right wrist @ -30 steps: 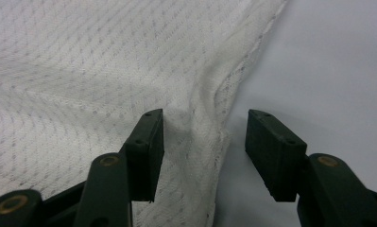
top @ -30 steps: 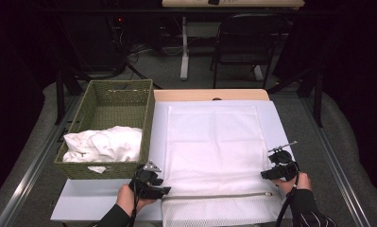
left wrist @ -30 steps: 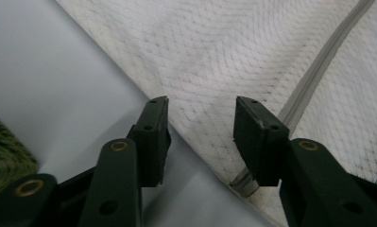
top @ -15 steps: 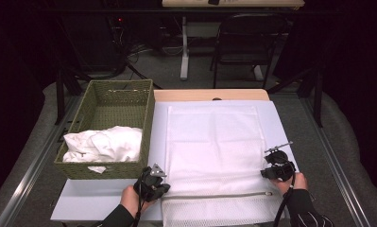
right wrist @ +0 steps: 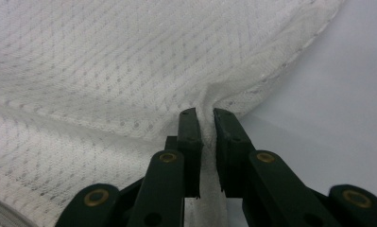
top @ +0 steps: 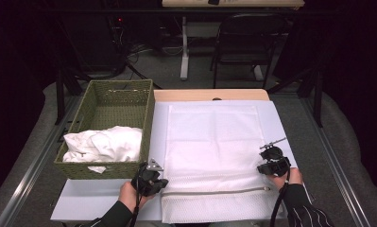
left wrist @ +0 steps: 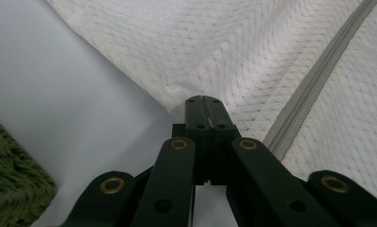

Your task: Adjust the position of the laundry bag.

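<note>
A white sheet (top: pixel 106 203) covers the table, and on it lies a large white mesh bag (top: pixel 214 156), spread flat, with a grey zipper (top: pixel 214 192) running across its near end. To its left stands a green woven basket (top: pixel 115 101) with crumpled white cloth (top: pixel 103 144) in its near half.

The left gripper (top: pixel 150 179) sits at the bag's near left edge, just above the zipper's left end. In the left gripper view its jaws are pressed tight together, with a small fold of the mesh bag (left wrist: pixel 252 56) pinched at their tips and the fabric puckering toward them; the zipper (left wrist: pixel 313 80) runs just to one side.

The right gripper (top: pixel 271 165) is at the bag's right edge, near the zipper's other end. Its jaws have just been closing; in the right gripper view they stand narrow, with a ridge of the mesh bag (right wrist: pixel 129 61) bunched up and squeezed between the pads.

No brand, label or writing can be read anywhere.
</note>
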A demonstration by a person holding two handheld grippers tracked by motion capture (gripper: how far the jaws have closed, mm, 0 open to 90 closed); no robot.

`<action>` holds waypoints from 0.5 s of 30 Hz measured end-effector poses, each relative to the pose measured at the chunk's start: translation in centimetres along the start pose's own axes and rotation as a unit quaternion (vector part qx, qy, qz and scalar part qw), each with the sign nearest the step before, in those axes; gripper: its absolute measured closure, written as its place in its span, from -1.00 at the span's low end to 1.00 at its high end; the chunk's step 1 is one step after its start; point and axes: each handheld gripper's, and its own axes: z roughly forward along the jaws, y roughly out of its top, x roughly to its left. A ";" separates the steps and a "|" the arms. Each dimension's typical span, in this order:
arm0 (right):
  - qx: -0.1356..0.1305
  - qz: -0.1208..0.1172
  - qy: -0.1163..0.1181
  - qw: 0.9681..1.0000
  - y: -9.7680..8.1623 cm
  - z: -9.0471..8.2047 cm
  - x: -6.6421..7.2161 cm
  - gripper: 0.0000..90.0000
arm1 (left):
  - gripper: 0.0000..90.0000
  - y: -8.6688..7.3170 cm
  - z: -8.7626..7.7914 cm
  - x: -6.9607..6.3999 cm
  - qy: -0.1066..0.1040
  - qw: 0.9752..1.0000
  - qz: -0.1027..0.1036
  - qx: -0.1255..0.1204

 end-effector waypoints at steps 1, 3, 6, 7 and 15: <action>0.000 -0.001 0.001 1.000 0.1 0.0 0.0 0.82 | 1.00 0.0 0.0 0.0 0.004 1.000 -0.002 0.000; -0.001 -0.007 0.003 1.000 0.1 0.1 -0.1 0.82 | 1.00 -0.1 -0.1 0.1 0.004 1.000 -0.004 -0.001; -0.002 -0.007 0.004 1.000 0.2 0.1 0.0 0.83 | 1.00 -0.3 -0.5 0.2 0.003 1.000 -0.006 0.001; -0.002 -0.008 0.006 1.000 0.2 0.1 0.1 0.83 | 1.00 -0.4 -0.6 0.2 0.004 1.000 -0.008 -0.001; 0.003 -0.020 0.009 1.000 0.6 0.1 0.5 0.72 | 0.91 -0.5 -0.7 0.1 0.008 1.000 -0.004 0.000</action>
